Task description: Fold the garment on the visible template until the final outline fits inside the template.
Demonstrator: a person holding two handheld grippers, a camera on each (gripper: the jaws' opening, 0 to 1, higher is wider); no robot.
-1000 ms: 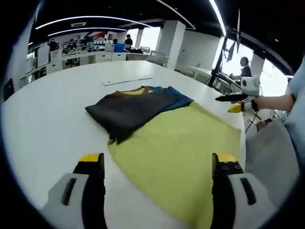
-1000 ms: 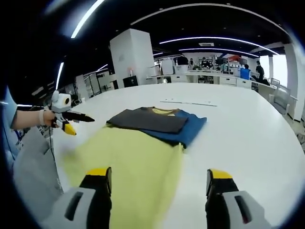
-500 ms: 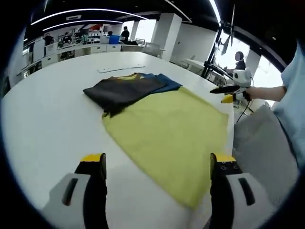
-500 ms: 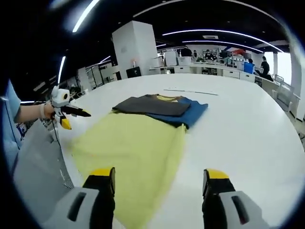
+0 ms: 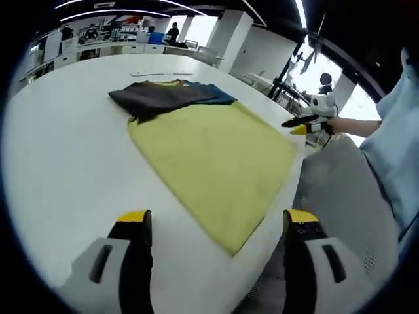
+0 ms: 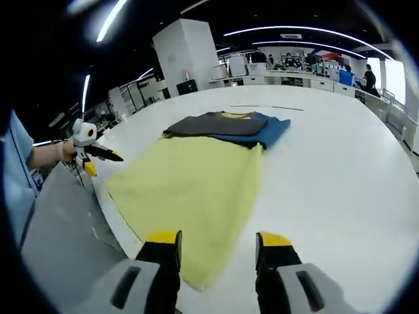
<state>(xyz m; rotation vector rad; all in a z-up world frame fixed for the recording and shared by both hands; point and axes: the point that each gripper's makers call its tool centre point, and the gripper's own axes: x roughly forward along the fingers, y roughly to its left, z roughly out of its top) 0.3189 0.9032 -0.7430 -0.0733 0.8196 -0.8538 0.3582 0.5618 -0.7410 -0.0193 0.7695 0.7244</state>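
Though spread flat across the white table (image 5: 59, 163), yellow cloth (image 5: 209, 150) not yet folded — near corner overhanging the table's edge. Beyond the cloth, dark folded garments (image 5: 163, 97) stacked, touching its far edge. Left gripper (image 5: 213, 226) jaws apart, holding nothing; right gripper (image 6: 216, 242) jaws narrowly parted over the cloth's near corner — likely lining up to pinch.

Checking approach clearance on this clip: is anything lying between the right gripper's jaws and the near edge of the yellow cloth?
Nothing visible. The right gripper is open just short of the yellow cloth, with bare white table beside it. The folded dark garments lie at the cloth's far end.
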